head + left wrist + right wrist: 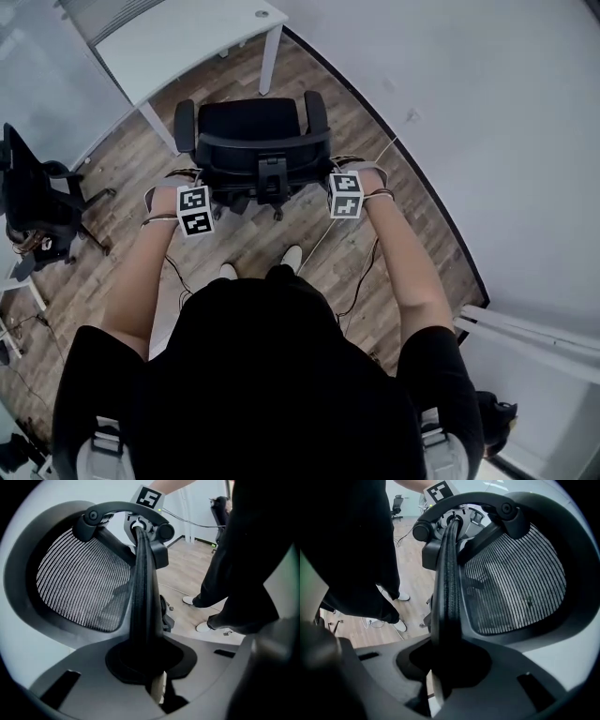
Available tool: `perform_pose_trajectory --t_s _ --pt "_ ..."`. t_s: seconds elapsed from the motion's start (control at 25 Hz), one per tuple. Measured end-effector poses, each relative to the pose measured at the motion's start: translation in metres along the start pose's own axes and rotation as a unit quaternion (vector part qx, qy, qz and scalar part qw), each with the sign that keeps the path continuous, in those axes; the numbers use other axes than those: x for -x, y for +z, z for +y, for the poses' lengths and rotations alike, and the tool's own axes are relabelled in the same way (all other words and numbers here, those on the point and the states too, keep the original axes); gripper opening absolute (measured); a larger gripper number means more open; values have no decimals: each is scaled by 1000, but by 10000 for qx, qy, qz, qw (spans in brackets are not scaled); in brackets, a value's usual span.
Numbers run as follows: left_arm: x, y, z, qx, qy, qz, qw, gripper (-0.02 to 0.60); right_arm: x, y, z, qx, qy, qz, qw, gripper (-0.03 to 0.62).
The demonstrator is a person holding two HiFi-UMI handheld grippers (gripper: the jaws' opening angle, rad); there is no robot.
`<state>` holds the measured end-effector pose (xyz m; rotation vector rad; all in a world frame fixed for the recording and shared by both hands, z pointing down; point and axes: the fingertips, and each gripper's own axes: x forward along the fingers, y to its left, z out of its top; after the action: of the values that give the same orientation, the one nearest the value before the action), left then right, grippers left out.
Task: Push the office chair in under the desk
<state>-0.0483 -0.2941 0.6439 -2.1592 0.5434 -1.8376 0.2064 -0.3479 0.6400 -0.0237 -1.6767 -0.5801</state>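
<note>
Head view: left tongs (199, 192) and right tongs (337, 183) clench the office chair (248, 120) by its stiff backrest rim (262, 140); bulky, it should roll easily toward the tabletop (178, 37).

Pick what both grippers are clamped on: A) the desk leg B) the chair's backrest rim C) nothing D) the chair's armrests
B: the office chair's backrest rim sits pinched in the left gripper in its own view, and likewise in the right gripper.
</note>
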Motion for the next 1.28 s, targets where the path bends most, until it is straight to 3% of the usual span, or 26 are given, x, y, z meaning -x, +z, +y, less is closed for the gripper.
perform_pose_trajectory --t_s 0.24,0.76,1.28 --pt "-26 23 59 373 21 183 9991 38 -21 -46 -74 382 23 -267 9989 71" --pt "-51 41 105 1104 109 470 9927 40 -47 -81 -155 1156 34 -719 9907 67" --pt "-70 40 148 1511 263 633 9861 38 -70 -91 -223 1610 66 -937 9825 67"
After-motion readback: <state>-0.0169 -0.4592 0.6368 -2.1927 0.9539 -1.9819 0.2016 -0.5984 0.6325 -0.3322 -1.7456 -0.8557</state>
